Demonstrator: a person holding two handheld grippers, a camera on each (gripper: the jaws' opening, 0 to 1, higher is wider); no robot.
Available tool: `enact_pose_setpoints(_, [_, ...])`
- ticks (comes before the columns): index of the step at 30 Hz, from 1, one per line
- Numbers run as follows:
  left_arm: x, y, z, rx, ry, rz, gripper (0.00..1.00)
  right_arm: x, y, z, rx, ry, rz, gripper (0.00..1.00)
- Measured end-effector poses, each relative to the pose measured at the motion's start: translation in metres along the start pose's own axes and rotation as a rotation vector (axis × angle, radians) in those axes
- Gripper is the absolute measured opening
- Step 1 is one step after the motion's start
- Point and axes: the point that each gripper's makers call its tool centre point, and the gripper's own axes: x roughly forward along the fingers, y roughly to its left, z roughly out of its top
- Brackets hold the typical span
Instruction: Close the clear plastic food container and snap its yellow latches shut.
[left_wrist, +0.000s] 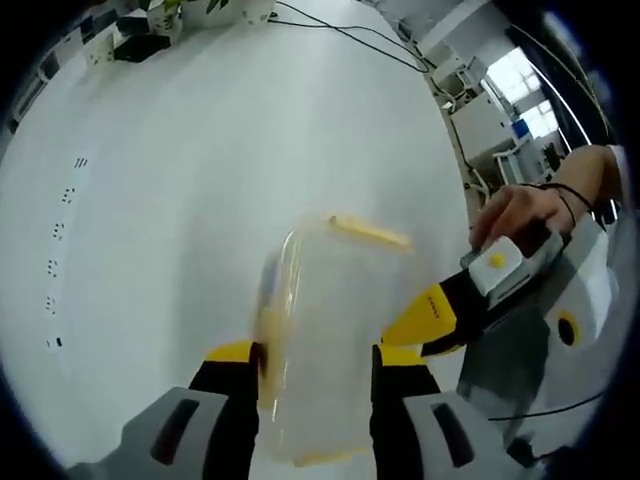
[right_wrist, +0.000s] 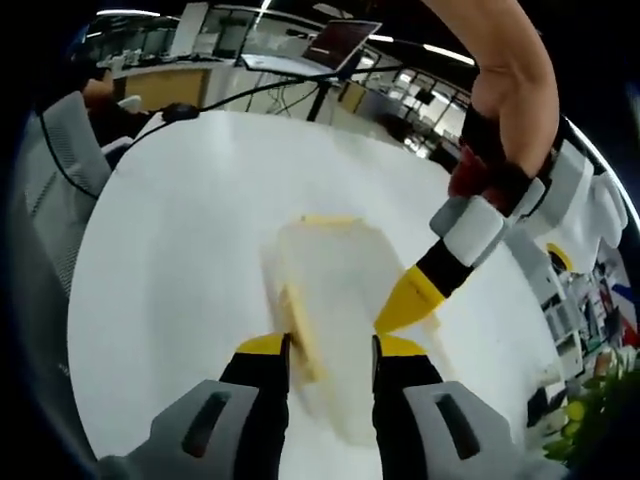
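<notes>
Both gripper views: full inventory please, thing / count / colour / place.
Clear plastic food container: 1, transparent with yellow latches, on the table between the left gripper's jaws; blurred.
White round table: 1, white, under everything.
Black cables: several, far table edge.
Open laptop: 1, dark, beyond the table in the right gripper view.
Green plant with yellow fruit: 1, right edge of the right gripper view.
Left gripper: grey and black, yellow tips, astride the container.
Right gripper: same colours, astride the container.
Hand: 1, holding the right gripper.
</notes>
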Motion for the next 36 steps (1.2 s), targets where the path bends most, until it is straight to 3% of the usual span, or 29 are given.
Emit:
enact_pose_setpoints(10, [0.001,-0.003,0.002,0.002,0.029,-0.008,0.37,0.002,0.001,0.0,-0.066,0.005,-0.04,0.27])
enact_pose_setpoints(11, [0.001,0.002,0.004,0.002,0.03,-0.01,0.37,0.002,0.001,-0.001,-0.064,0.006,-0.04,0.25])
enact_pose_setpoints(13, [0.0,0.015,0.004,0.0,0.032,-0.016,0.36,0.003,0.004,-0.018,-0.084,0.039,-0.053,0.25])
enact_pose_setpoints(14, [0.0,0.018,0.004,0.0,0.032,-0.015,0.36,0.0,0.0,-0.01,-0.077,0.038,-0.051,0.25])
enact_pose_setpoints(15, [0.0,0.012,0.005,-0.014,0.027,-0.06,0.35,0.0,0.0,-0.01,-0.079,0.041,-0.048,0.25])
enact_pose_setpoints(18, [-0.009,0.034,0.004,-0.015,0.03,-0.042,0.35,0.0,0.0,-0.004,-0.082,0.028,-0.05,0.25])
enact_pose_setpoints(21, [-0.007,0.023,0.004,-0.011,0.036,-0.039,0.35,0.001,0.0,-0.003,-0.08,0.027,-0.051,0.25])
enact_pose_setpoints(36, [-0.002,0.007,0.004,-0.002,0.036,-0.04,0.37,0.0,0.0,-0.003,-0.093,0.015,-0.061,0.27])
